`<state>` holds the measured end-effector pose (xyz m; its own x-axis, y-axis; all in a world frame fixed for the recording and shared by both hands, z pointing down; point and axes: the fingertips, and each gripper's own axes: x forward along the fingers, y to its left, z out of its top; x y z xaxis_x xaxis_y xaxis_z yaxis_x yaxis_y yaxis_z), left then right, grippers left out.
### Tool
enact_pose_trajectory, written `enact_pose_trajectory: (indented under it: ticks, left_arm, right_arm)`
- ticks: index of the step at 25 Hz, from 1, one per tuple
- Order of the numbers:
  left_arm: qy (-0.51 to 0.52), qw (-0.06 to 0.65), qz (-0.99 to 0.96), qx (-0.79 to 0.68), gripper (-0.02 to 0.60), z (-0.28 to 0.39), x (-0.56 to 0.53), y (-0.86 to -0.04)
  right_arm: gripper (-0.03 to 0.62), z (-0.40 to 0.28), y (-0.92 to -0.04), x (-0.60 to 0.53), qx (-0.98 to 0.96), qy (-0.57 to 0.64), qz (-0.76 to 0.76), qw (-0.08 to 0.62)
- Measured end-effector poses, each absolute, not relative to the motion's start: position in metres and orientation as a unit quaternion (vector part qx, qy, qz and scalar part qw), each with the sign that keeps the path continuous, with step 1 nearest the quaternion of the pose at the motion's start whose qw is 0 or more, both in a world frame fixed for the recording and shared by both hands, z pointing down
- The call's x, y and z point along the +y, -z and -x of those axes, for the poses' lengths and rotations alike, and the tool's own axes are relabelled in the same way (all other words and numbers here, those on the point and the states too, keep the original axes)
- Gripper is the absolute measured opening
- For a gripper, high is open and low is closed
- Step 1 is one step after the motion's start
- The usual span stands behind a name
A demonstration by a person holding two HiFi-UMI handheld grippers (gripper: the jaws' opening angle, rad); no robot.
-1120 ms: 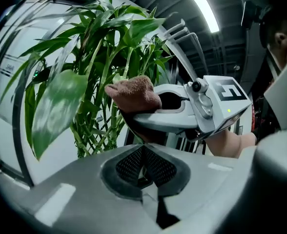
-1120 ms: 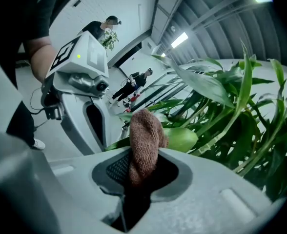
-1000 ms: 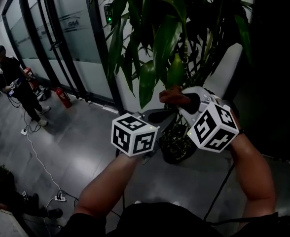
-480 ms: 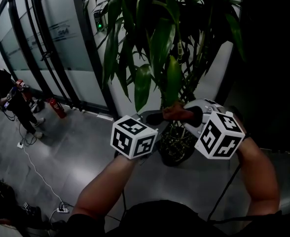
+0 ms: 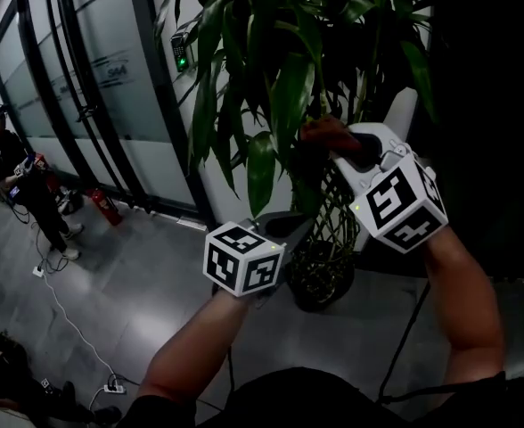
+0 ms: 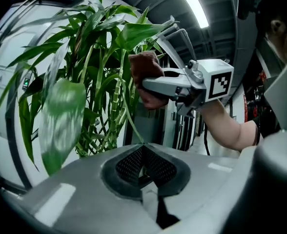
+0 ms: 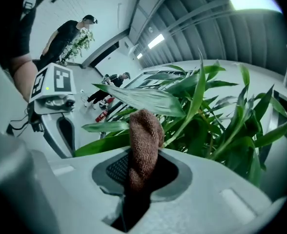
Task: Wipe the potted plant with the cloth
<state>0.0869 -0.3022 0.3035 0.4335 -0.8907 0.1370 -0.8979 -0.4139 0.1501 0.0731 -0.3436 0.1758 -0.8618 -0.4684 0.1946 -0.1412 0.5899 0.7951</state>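
The potted plant [image 5: 280, 61] stands on a grey floor [image 5: 137, 275] in front of glass doors [image 5: 93, 87]. Its long green leaves fill the top of the head view, and its dark pot [image 5: 320, 275] sits below between the person's forearms.

The right gripper [image 5: 333, 141] is raised among the foliage, higher than the left one. Its jaws are clamped on a brown cloth [image 7: 143, 140], which stands up out of them as a folded bunch. In the right gripper view a long pale leaf lies across just above the top of the cloth; whether the two touch cannot be told. From the left gripper view the cloth [image 6: 146, 69] sits close against the upper stems, under a broad leaf.

The left gripper [image 6: 143, 150] is held lower, just beside the pot's lattice of stems. Its jaws are pressed together on the tip of a narrow leaf [image 6: 129, 116], seen edge-on, which runs down to the point where they meet.

Well apart, at the left of the head view, another person [image 5: 12, 176] stands near a red fire extinguisher [image 5: 102, 205], and a cable [image 5: 66, 292] trails over the floor.
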Motion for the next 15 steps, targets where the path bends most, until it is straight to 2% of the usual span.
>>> enact_pose_trajectory:
  ticks: [15]
  left_arm:
    - [-0.013,0.105,-0.835,-0.54,0.017,-0.088,-0.301,-0.301]
  right_arm:
    - [0.069,-0.034,-0.189,-0.363,-0.848,0.454,-0.171,0.211]
